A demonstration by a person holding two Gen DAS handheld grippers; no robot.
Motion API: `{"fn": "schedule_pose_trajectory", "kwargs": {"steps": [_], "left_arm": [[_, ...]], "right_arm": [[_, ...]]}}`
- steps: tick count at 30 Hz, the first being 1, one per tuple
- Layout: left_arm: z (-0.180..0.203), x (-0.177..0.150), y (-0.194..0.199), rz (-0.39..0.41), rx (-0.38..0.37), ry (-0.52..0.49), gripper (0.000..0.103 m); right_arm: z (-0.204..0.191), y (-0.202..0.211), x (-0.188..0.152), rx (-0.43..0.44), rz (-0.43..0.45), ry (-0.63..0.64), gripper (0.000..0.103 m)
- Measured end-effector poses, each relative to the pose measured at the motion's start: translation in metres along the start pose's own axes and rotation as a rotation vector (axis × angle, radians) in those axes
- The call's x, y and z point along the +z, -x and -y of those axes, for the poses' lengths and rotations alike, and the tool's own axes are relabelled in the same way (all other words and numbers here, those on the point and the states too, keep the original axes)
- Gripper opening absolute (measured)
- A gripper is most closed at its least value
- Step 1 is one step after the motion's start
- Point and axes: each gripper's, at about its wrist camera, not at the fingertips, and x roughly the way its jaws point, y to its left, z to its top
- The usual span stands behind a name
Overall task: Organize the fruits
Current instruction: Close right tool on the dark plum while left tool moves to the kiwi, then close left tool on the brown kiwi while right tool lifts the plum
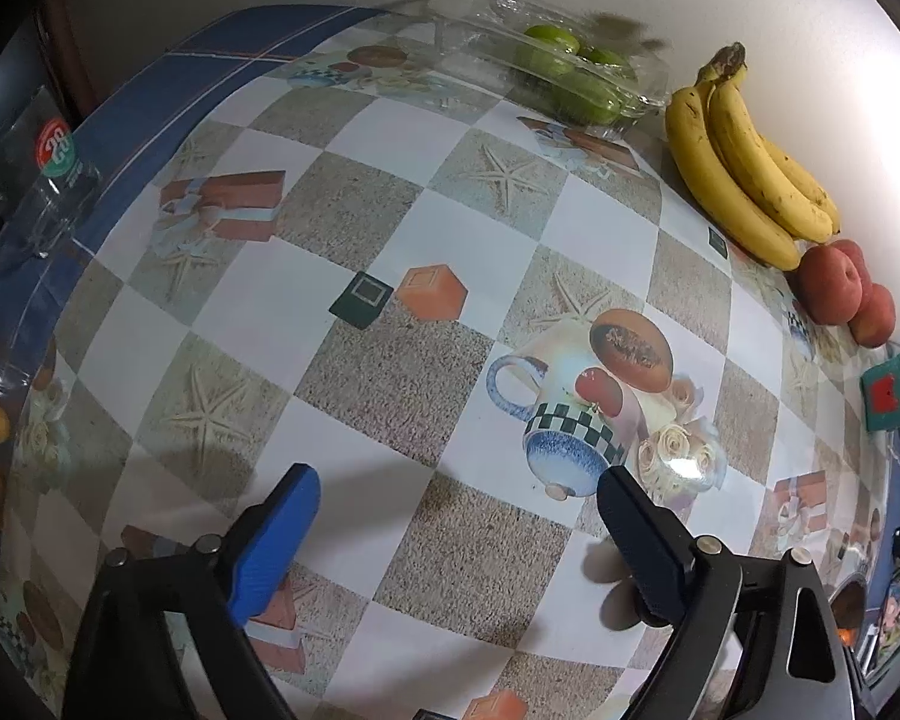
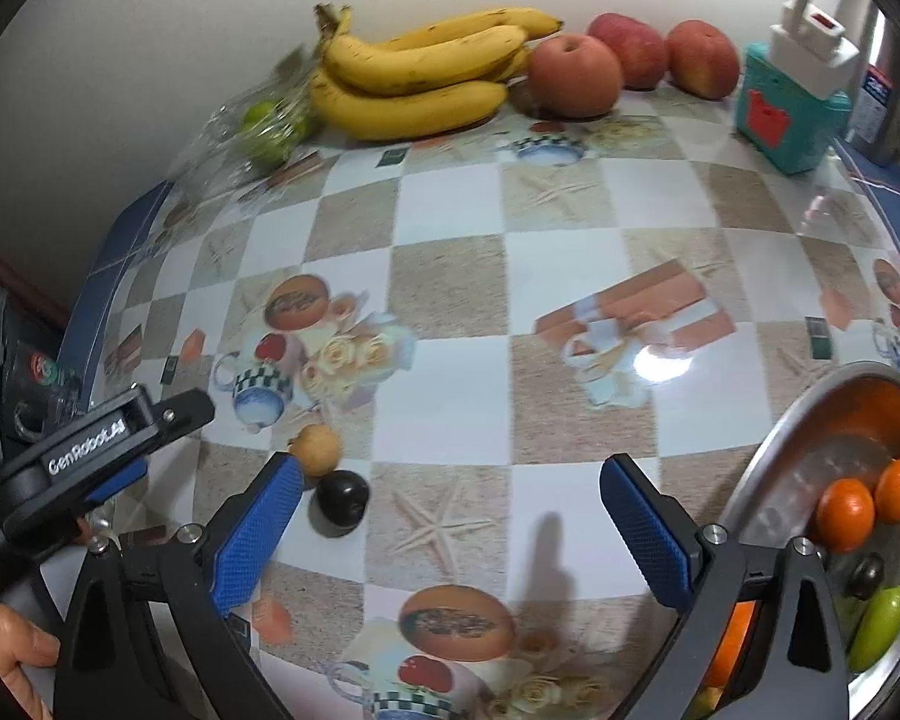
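Observation:
My left gripper [image 1: 456, 492] hangs open over the checked tablecloth [image 1: 390, 210], pointing steeply down with nothing between its fingers. My right gripper [image 2: 450, 480] is open too, over bare cloth. A small tan round fruit [image 2: 317, 449] and a dark plum [image 2: 339, 504] lie on the cloth just beside its left finger [image 2: 258, 528]. Along the wall lie a bunch of bananas [image 2: 420, 72] [image 1: 744, 150] and three red apples [image 2: 576, 78] [image 1: 834, 288]. Green fruits sit in a clear plastic box [image 1: 570, 66]. The left gripper [image 2: 168, 438] shows at the right wrist view's left edge.
A metal bowl [image 2: 768, 456] at the lower right holds two oranges [image 2: 846, 513], a green fruit [image 2: 879, 630] and a small dark one. A teal box [image 2: 792, 114] stands by the apples. A glass mug [image 1: 6, 222] sits past the table's left edge. A hand [image 2: 12, 654] shows at the corner.

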Motion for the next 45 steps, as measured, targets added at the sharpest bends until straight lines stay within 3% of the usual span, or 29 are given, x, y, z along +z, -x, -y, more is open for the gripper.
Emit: {"fn": "schedule_pose_trajectory", "kwargs": {"steps": [4,9,24,28,37,45], "left_arm": [[0.006,-0.003,-0.003,-0.035,0.034,-0.055,0.095],[0.003,-0.005,-0.008,-0.065,0.053,-0.054,0.095],[-0.015,-0.003,-0.009,-0.077,0.048,-0.028,0.095],[-0.017,-0.004,-0.009,-0.081,0.051,-0.031,0.095],[-0.013,-0.005,-0.012,-0.084,0.050,-0.041,0.095],[-0.009,-0.007,-0.011,-0.082,0.048,-0.048,0.095]], "right_arm": [[-0.012,-0.006,-0.004,0.025,-0.021,0.027,0.085],[-0.026,-0.014,-0.010,0.035,-0.051,0.067,0.071],[-0.053,-0.037,-0.020,0.003,-0.104,0.143,0.054],[-0.054,-0.037,-0.019,-0.011,-0.097,0.152,0.043],[-0.053,-0.039,-0.018,-0.006,-0.092,0.143,0.028],[-0.050,-0.035,-0.020,0.015,-0.090,0.127,0.027]]}}
